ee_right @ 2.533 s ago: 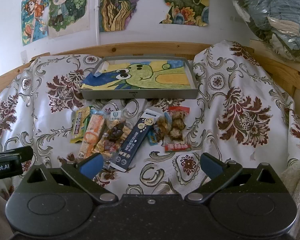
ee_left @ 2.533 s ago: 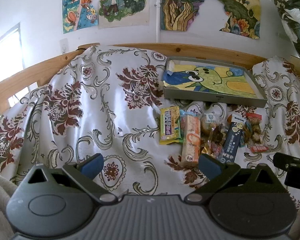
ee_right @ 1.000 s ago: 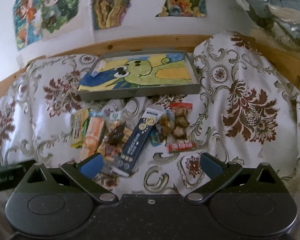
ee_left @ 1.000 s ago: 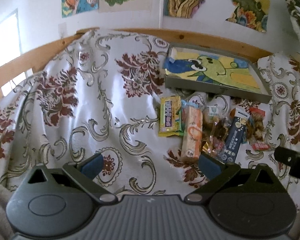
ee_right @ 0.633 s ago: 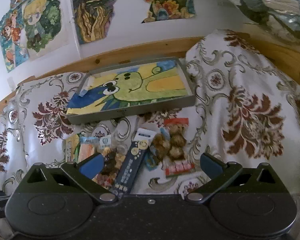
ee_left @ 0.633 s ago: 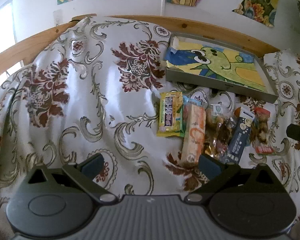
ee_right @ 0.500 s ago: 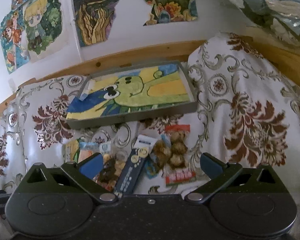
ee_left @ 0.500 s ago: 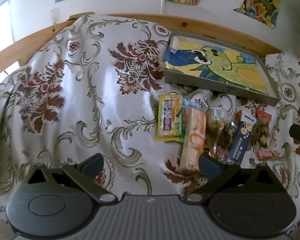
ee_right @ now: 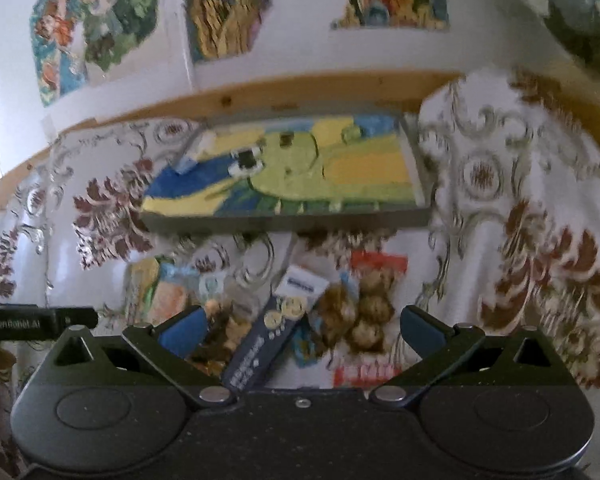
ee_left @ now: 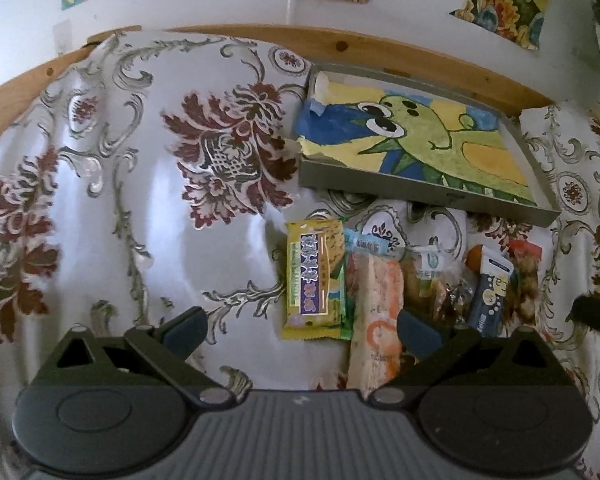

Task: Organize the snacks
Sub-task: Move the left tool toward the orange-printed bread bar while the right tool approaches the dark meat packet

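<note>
A row of snack packets lies on the floral cloth in front of a grey tray [ee_left: 428, 191] lined with a green cartoon drawing. In the left wrist view the yellow packet [ee_left: 313, 280] sits leftmost, then an orange-white packet [ee_left: 376, 312], clear bags and a dark blue stick packet [ee_left: 490, 294]. My left gripper [ee_left: 302, 326] hangs open above the yellow and orange packets, holding nothing. In the blurred right wrist view the tray [ee_right: 284, 216] lies beyond the dark blue packet [ee_right: 268, 340] and a bag of brown balls [ee_right: 370, 312]. My right gripper [ee_right: 300, 326] is open over these, holding nothing.
A wooden rail [ee_left: 236, 38] runs along the wall behind the cloth, with paper drawings [ee_right: 96, 20] stuck above it. The other gripper's dark body shows at the right edge [ee_left: 596, 314] and at the left edge [ee_right: 32, 322]. Bare cloth [ee_left: 140, 200] spreads left of the snacks.
Both grippers have moved forward and lower toward the snack row, so packets now sit between the fingers. Nothing has been gripped; the right view is now motion-blurred.
</note>
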`<move>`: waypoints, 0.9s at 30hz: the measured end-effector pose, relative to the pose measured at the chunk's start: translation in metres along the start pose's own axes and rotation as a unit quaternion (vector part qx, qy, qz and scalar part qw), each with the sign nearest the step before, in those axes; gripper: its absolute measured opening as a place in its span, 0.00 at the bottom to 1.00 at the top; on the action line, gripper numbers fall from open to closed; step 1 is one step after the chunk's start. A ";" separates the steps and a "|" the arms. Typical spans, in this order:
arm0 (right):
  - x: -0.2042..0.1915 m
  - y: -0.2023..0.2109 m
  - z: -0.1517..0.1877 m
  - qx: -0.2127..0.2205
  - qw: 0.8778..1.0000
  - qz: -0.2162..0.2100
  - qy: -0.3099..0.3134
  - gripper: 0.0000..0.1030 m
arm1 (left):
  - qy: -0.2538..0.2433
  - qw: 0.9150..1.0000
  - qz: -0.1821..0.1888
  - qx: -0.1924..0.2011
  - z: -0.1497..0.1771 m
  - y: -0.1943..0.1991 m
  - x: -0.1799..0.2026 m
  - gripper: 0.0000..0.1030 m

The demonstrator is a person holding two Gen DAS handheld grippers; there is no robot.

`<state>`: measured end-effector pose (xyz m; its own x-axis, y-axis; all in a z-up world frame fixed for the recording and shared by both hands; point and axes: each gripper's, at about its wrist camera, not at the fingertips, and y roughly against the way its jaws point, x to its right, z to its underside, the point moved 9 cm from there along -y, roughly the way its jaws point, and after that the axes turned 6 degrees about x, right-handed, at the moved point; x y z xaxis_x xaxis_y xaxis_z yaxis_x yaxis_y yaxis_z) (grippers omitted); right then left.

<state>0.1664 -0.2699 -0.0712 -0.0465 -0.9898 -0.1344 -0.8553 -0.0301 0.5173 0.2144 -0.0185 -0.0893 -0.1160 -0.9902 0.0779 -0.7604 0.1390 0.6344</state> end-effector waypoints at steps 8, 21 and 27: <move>-0.028 -0.019 0.024 -0.054 0.996 -0.043 0.050 0.99 | -0.022 1.000 0.003 -0.014 0.006 -0.023 0.007 1.00; -0.070 -0.033 0.036 -0.076 0.986 -0.135 0.055 0.91 | 0.001 0.998 0.021 -0.053 0.018 -0.035 0.008 0.98; -0.085 -0.042 0.042 -0.083 0.983 -0.153 0.065 0.85 | -0.003 0.996 0.050 -0.075 0.023 -0.041 0.017 0.90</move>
<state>0.1847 -0.1788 -0.1167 0.2755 -0.9397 -0.2027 -0.7226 -0.3415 0.6010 0.2291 -0.0407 -0.1322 -0.1911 -0.9713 0.1416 -0.6414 0.2328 0.7310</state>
